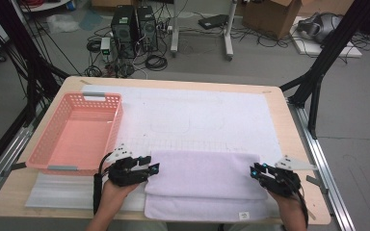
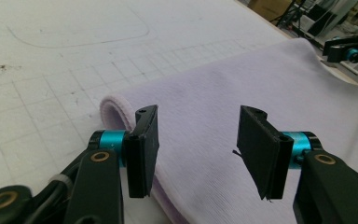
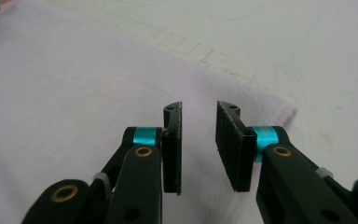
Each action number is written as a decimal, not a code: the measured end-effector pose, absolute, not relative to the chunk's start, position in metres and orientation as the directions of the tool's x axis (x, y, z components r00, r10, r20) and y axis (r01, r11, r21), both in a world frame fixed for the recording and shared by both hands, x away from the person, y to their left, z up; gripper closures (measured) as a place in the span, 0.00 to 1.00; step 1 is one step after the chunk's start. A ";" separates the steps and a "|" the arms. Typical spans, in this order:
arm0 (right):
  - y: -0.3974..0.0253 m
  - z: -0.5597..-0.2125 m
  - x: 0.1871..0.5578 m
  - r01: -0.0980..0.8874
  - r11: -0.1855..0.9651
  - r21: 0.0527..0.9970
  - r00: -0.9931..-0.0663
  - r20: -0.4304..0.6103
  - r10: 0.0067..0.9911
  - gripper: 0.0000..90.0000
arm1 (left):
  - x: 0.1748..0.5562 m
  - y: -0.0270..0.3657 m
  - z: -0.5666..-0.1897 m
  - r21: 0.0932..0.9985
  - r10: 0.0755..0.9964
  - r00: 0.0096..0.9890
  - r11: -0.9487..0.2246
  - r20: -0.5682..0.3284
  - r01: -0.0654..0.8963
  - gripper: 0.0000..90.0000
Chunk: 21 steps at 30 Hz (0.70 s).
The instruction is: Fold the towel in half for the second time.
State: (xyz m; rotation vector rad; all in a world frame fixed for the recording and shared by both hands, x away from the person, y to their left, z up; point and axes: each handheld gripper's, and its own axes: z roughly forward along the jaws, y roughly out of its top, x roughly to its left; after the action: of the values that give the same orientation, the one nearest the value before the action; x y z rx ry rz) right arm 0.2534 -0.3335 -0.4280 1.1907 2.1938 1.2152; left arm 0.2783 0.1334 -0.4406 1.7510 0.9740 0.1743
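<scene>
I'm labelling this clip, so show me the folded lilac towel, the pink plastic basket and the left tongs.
Folded lilac towel (image 1: 204, 174), high view, middle of its top layer.
Pink plastic basket (image 1: 117, 113), high view, right wall.
Left tongs (image 2: 196, 148), left gripper view, midway between the tips.

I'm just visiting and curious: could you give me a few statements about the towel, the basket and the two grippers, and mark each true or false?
1. The towel is folded, lilac, with a small tag at its near edge. True.
2. The pink basket holds a towel. False: nothing lies in it.
3. The left gripper is open at the towel's left end. True.
4. The right gripper is clamped on the towel. False: its jaws stand apart, holding nothing.
5. The basket is right of the towel. False: left.
</scene>
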 end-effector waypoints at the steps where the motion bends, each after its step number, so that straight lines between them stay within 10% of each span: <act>1: -0.331 -0.432 0.262 0.507 0.293 0.810 -0.580 0.069 0.812 0.82 | 0.282 0.133 -0.442 0.844 0.687 0.649 -0.095 -0.328 0.528 0.54; 8: -0.339 -0.449 0.284 0.531 0.279 0.800 -0.466 0.000 0.885 0.83 | 0.290 0.140 -0.449 0.833 0.706 0.621 -0.082 -0.339 0.547 0.50; 21: -0.359 -0.443 0.266 0.592 0.157 0.791 -0.438 0.152 0.886 0.41 | 0.300 0.137 -0.454 0.794 0.756 0.566 -0.102 -0.329 0.599 0.38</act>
State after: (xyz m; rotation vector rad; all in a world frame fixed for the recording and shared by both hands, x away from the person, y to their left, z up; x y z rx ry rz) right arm 0.2659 -0.3590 -0.4427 1.4135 2.0936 1.1738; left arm 0.3001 0.1370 -0.4537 1.7941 1.1156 0.1958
